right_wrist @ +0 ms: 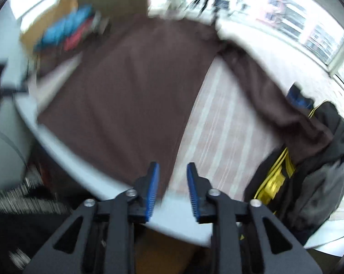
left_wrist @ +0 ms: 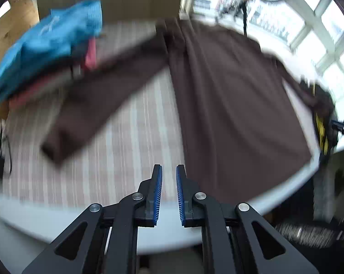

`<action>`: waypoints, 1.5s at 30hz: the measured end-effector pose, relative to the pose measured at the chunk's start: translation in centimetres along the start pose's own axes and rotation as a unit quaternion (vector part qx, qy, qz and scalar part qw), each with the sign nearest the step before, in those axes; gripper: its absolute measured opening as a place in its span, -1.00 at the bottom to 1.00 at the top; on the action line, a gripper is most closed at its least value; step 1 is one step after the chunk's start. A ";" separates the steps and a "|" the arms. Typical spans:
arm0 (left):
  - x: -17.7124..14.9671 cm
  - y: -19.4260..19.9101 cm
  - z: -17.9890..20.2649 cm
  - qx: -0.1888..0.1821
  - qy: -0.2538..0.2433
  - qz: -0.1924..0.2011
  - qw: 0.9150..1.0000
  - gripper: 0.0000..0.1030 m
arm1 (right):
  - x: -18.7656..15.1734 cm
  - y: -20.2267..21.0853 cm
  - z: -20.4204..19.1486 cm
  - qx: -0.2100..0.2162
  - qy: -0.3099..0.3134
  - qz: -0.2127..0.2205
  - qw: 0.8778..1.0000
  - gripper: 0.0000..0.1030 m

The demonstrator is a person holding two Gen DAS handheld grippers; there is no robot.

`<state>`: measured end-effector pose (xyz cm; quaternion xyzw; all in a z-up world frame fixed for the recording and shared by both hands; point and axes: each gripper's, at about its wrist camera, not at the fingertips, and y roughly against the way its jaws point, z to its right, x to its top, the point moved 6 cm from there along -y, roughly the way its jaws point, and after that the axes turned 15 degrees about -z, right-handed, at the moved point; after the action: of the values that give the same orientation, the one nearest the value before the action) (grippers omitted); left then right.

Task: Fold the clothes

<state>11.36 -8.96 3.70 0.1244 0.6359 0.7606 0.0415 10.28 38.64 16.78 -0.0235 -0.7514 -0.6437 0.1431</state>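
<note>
My left gripper [left_wrist: 169,194] stands at the bottom centre of the left wrist view with its blue pads a little apart, and nothing is between them, so it is released. Above it the brown garment [left_wrist: 229,105] lies spread on the table with striped cloth [left_wrist: 117,159], its body at the centre right and one long sleeve reaching to the left of the frame. A pile of folded clothes [left_wrist: 46,45], blue on top, sits at the upper left. My right gripper [right_wrist: 173,191] is at the bottom centre of the right wrist view, its jaws clearly apart and empty, over the lower edge of the brown garment [right_wrist: 131,91]. In this view the garment fills the centre left and its other sleeve runs to the right, touching a dark jacket with yellow stripes [right_wrist: 308,171] at the lower right. Both views are blurred.
</note>
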 end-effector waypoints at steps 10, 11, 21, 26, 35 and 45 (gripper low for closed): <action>15.7 -6.0 -1.3 -0.109 0.077 0.051 0.990 -0.25 | 16.6 -9.3 6.3 0.097 -0.169 0.019 0.981 -0.11; 16.7 -7.1 -1.5 -0.120 0.095 0.048 0.987 -0.25 | 17.5 -10.4 6.4 0.096 -0.182 0.012 0.979 -0.11; 16.7 -7.9 -1.8 -0.107 0.089 0.043 0.989 -0.25 | 19.1 -13.8 5.4 0.058 -0.149 0.015 0.987 -0.11; 17.7 -8.1 -1.0 -0.112 0.079 0.038 0.990 -0.24 | 20.4 -13.6 6.2 0.059 -0.142 0.009 0.988 -0.11; 22.6 -11.6 -2.3 -0.154 0.148 0.045 0.976 -0.22 | 23.1 -16.7 8.6 0.144 -0.202 -0.012 0.969 -0.11; 23.3 -8.7 -3.8 -0.066 0.129 0.124 0.982 -0.93 | 24.7 -16.4 8.5 0.126 -0.196 0.018 0.972 -0.86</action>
<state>-12.94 -5.83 -2.22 0.0998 0.5635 0.8101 -0.1275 -18.53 40.44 5.92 -0.1443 -0.8396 -0.5237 0.0065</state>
